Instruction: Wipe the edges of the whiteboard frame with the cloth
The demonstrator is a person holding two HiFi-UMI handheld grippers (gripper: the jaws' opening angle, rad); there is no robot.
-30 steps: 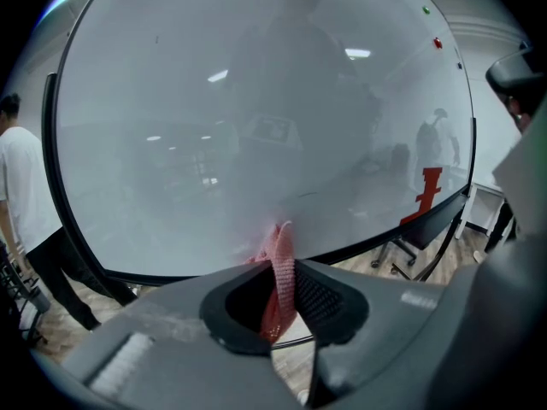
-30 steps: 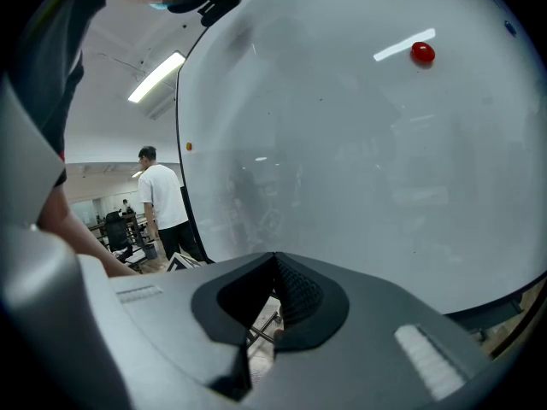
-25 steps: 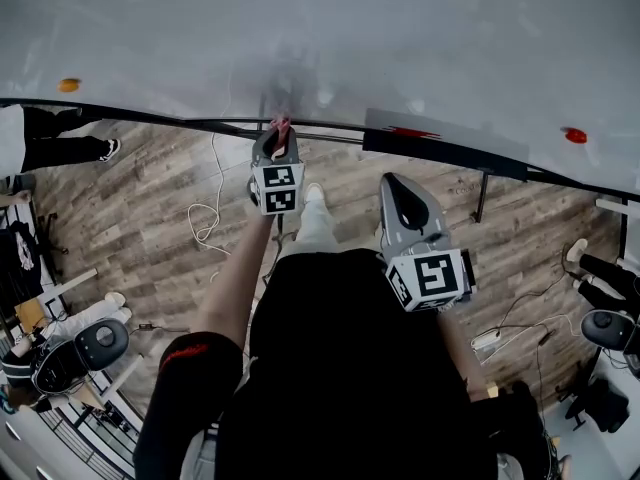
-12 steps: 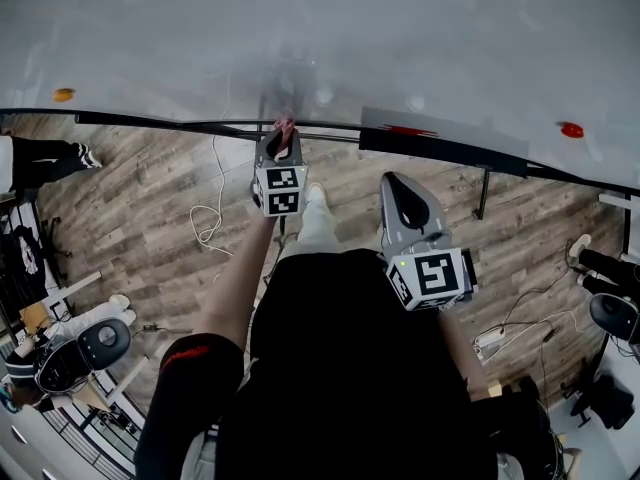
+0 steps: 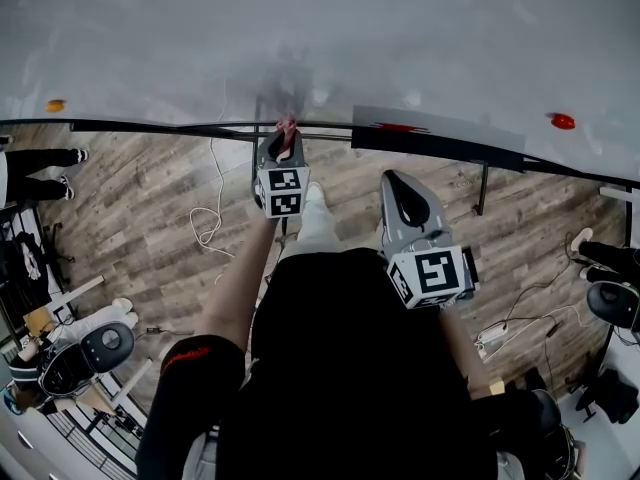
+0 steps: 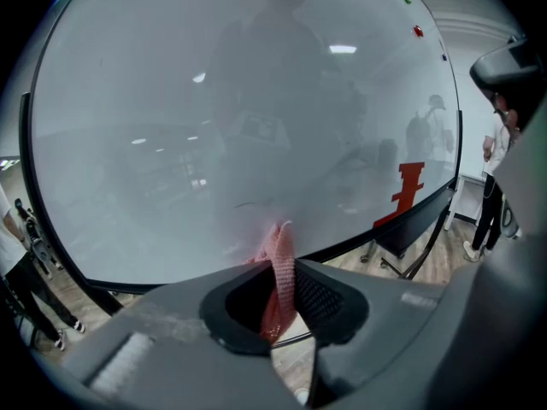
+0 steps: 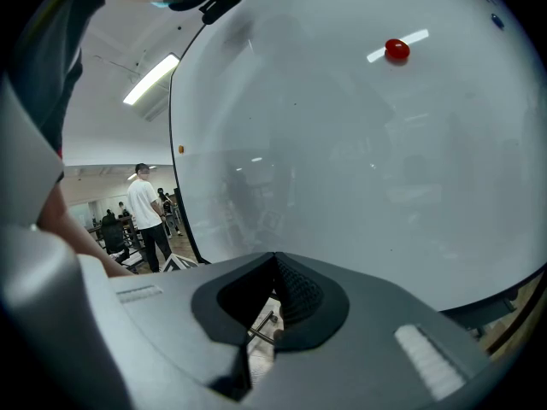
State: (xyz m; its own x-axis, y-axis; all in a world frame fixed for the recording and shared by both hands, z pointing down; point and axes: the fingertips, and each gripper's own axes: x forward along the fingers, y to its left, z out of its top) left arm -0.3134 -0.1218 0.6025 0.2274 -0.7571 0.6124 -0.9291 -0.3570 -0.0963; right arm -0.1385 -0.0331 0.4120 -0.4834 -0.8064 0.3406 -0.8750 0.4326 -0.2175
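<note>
left claw (image 6: 282, 259) clenched on the pink cloth (image 6: 279, 267) | cloth tip pressed to the black bottom frame (image 5: 150, 126) of the whiteboard (image 5: 300, 28), likely so the fold rubs the edge | right claw (image 7: 274, 259) closed on nothing, low and apart, idle

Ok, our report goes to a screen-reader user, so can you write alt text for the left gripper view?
The left gripper has its jaws shut on a pink cloth, whose tip reaches a large whiteboard just above its black bottom frame. A person stands past the board's right edge.
</note>
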